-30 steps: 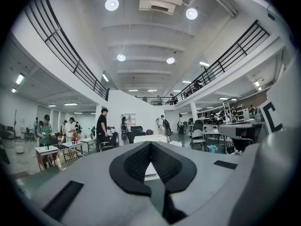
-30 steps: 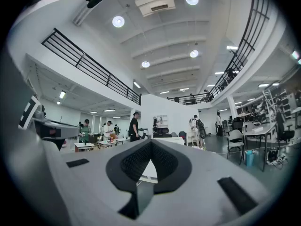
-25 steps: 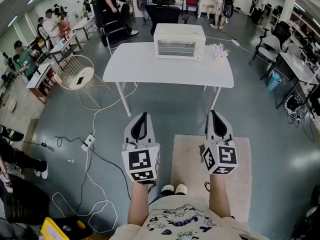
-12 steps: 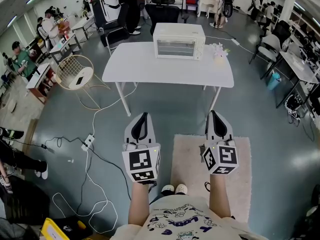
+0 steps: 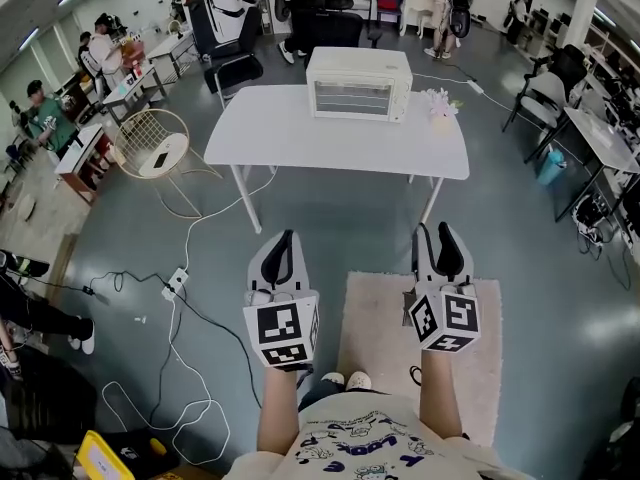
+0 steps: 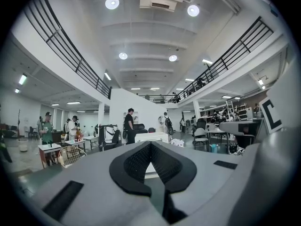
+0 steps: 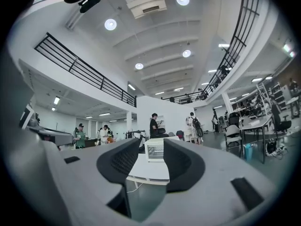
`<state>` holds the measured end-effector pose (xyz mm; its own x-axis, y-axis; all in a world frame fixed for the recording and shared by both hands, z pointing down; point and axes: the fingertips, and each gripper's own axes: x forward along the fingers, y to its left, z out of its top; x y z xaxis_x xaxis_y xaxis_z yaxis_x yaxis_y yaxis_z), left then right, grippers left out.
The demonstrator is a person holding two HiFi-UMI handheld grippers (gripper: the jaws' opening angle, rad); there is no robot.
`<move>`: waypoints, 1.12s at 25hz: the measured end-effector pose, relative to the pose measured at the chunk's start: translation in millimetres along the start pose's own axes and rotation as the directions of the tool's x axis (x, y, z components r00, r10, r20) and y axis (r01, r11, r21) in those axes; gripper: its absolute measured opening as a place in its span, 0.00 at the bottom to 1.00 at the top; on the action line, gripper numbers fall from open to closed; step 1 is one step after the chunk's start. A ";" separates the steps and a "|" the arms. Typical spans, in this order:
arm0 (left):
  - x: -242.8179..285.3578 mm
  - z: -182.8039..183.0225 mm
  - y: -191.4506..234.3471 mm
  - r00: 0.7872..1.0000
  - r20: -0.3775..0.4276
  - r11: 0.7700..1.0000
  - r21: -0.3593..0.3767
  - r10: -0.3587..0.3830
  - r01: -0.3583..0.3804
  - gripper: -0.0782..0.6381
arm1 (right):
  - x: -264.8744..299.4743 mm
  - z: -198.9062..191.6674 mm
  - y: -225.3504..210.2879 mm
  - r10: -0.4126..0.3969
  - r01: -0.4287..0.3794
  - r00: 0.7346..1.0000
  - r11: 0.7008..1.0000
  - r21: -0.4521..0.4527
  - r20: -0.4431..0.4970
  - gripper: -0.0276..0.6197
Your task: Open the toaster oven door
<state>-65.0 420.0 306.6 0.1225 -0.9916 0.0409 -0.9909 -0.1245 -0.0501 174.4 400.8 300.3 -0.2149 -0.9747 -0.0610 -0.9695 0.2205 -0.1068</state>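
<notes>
Ahead, the toaster oven (image 5: 358,83) stands closed on the white table (image 5: 300,133).

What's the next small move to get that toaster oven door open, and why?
Probably step toward the table, carrying the right gripper to the toaster oven. Its door looks shut, the gripper is well short of the table, and the right fingers have just been opening with nothing between them.

Grey floor (image 5: 330,218), white table (image 5: 290,133), beige rug (image 5: 375,328), ceiling lights (image 6: 112,3)
</notes>
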 end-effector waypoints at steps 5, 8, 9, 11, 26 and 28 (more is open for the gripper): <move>1.0 -9.7 -9.5 1.000 -0.014 1.000 -0.004 0.024 -0.024 0.11 | 1.2 -10.4 -11.7 0.027 -0.027 0.999 1.000 0.008 -0.022 0.36; 3.1 -12.9 -15.9 0.999 -0.022 0.999 -0.006 0.034 -0.035 0.11 | 3.6 -14.0 -18.3 0.046 -0.046 0.998 0.999 0.011 -0.035 0.43; 4.8 -13.5 -17.2 0.999 -0.025 0.999 -0.006 0.036 -0.037 0.11 | 5.1 -14.9 -20.2 0.048 -0.048 0.998 0.999 0.009 -0.038 0.43; 8.8 -14.6 -18.0 0.999 -0.031 0.999 -0.007 0.040 -0.040 0.11 | 8.8 -16.5 -22.1 0.054 -0.053 0.997 0.999 0.006 -0.046 0.43; 113.9 -25.1 5.1 0.999 -0.036 1.000 -0.010 0.007 -0.007 0.11 | 109.3 -37.6 -35.5 0.022 -0.021 0.998 1.000 0.012 -0.061 0.43; 139.9 -23.8 14.7 1.000 -0.028 1.000 -0.014 -0.001 0.001 0.11 | 135.2 -38.0 -36.1 0.009 -0.009 0.999 1.000 0.010 -0.054 0.43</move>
<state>-63.7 280.3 335.3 0.1223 -0.9901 0.0690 -0.9915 -0.1250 -0.0363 175.8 259.7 333.6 -0.2301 -0.9731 -0.0088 -0.9664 0.2295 -0.1158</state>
